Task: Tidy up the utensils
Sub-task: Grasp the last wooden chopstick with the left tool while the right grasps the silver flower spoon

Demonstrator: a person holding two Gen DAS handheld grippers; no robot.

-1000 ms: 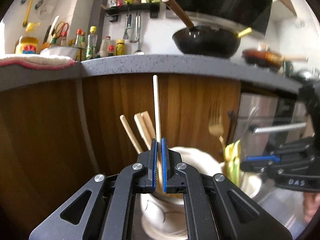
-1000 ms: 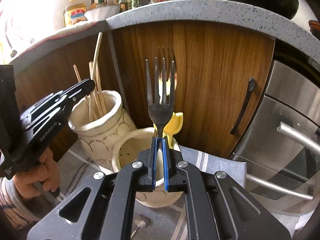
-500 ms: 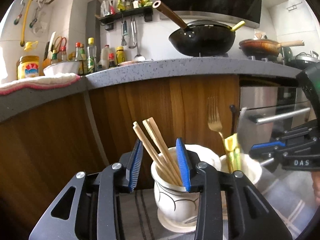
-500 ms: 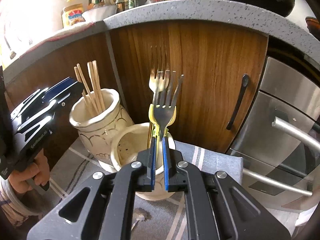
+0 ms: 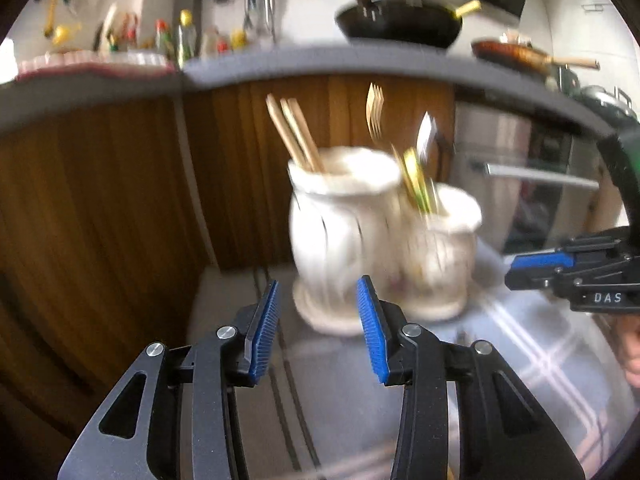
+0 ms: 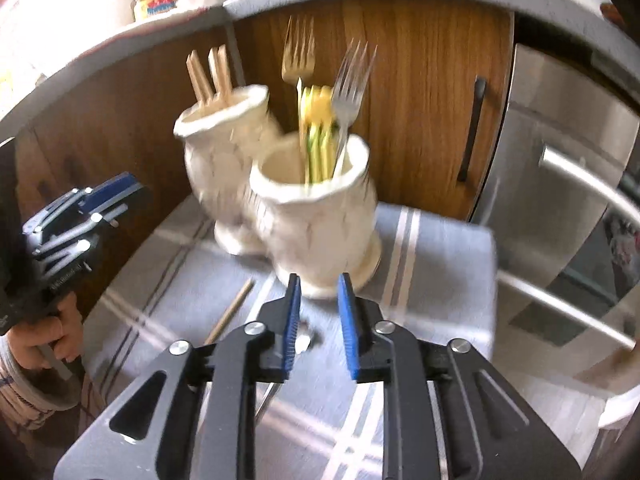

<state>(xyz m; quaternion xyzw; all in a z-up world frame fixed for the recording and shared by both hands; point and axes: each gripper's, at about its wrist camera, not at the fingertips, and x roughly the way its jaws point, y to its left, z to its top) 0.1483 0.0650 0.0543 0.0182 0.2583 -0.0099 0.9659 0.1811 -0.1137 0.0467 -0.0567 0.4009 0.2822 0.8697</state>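
Currently we log both claws as spread and carrying nothing.

Item one: left claw (image 5: 318, 322), blue pads parted, aimed over the striped cloth (image 5: 500, 344). From its camera the chopstick jar (image 5: 340, 236) stands just beyond the fingertips at about 12 o'clock, slightly toward 1, apart from the pads. Wooden chopsticks (image 5: 296, 136) lean out of its mouth toward 11 o'clock.

Item two: fork jar (image 5: 440, 256), touching or just beside the chopstick jar on its 3 o'clock side in the left view. It holds a gold fork (image 5: 375, 110), a silver fork (image 5: 425, 136) and yellow-green handled utensils (image 5: 416, 180); motion blur hides finer detail.

Item three: right claw (image 6: 318, 316), pads parted with a narrower gap. From its camera the fork jar (image 6: 312, 216) sits just past the fingertips at 12 o'clock, its base close to the pads but not between them. The silver fork (image 6: 352, 80) leans toward 1 o'clock, the gold fork (image 6: 298, 60) stands upright behind it, and the yellow-green utensils (image 6: 318, 132) are between them.

Item four: chopstick jar (image 6: 224, 160) at 11 o'clock from the right claw, behind the fork jar, chopsticks (image 6: 210, 76) upright.

Item five: one loose chopstick (image 6: 230, 310) lying on the cloth (image 6: 436, 264) at 10 o'clock from the right claw, near its left pad. A metal utensil lies partly hidden under that claw; we cannot tell its kind.

Item six: left claw (image 6: 86, 204) seen at 9 o'clock in the right view; right claw (image 5: 532, 266) at 3 o'clock in the left view.
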